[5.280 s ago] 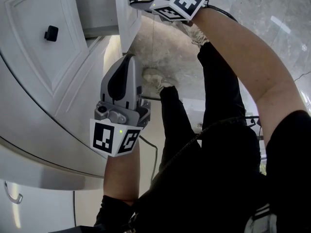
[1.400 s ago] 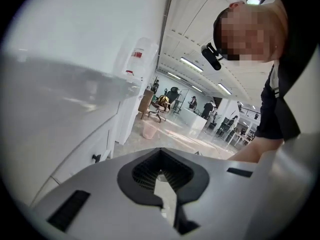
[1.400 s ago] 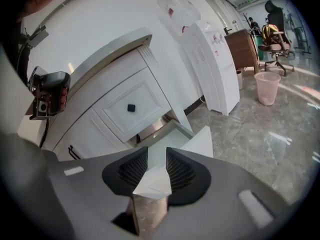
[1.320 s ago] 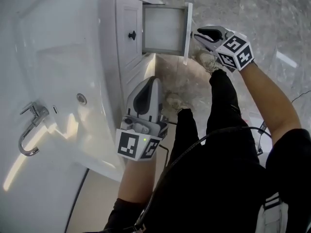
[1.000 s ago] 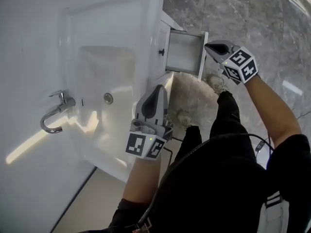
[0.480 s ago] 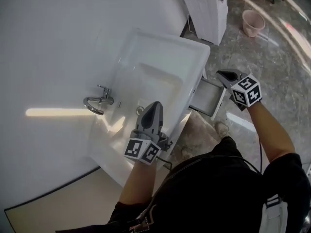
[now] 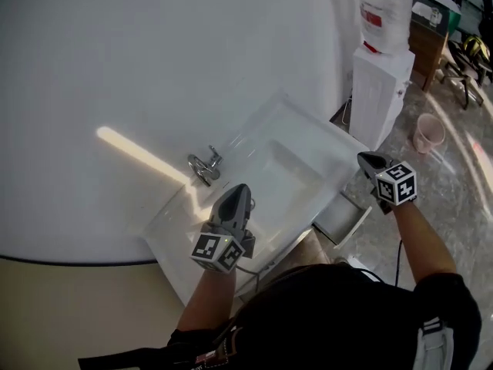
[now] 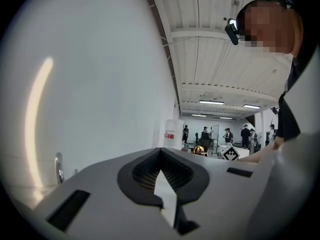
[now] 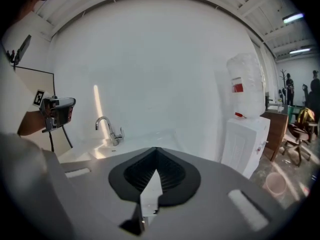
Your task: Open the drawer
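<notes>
With the drawer (image 7: 343,218) standing pulled out below the basin (image 7: 289,168), we hold left tongs (image 7: 237,191) and right tongs (image 7: 368,159) pinched together and empty above it, and judge it best to steer clear of the drawer.

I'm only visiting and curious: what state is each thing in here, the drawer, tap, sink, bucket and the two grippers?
Drawer: pulled open.
Tap: off, no water running.
Sink: empty.
Bucket: upright on the floor.
Left gripper: shut, empty, above the sink.
Right gripper: shut, empty, clear of the drawer.
</notes>
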A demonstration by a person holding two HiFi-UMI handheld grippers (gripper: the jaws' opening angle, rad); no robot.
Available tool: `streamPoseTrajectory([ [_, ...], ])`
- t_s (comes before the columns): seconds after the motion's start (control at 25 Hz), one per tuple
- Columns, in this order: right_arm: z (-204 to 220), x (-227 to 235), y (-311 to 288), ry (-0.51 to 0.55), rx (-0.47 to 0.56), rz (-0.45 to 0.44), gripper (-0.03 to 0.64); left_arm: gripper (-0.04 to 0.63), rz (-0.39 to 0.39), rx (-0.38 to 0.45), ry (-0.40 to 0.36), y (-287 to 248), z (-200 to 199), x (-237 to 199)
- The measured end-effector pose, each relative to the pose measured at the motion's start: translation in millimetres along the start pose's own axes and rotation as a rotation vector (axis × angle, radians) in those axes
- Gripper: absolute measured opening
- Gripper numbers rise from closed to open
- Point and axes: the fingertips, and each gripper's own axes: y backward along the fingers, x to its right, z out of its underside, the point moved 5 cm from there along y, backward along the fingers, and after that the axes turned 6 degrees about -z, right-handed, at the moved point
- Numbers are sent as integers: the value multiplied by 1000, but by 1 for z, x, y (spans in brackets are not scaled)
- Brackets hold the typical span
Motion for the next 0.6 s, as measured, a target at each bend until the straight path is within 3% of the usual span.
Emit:
streamPoseTrajectory([
  [0.36, -83, -49, -55, 99, -4, -117, 2, -9, -275, 85, 29, 108, -26, -74],
  [0.6, -122, -119, -112, 175, -14, -242, 2, -9, -445, 138, 45, 199, -27, -121],
])
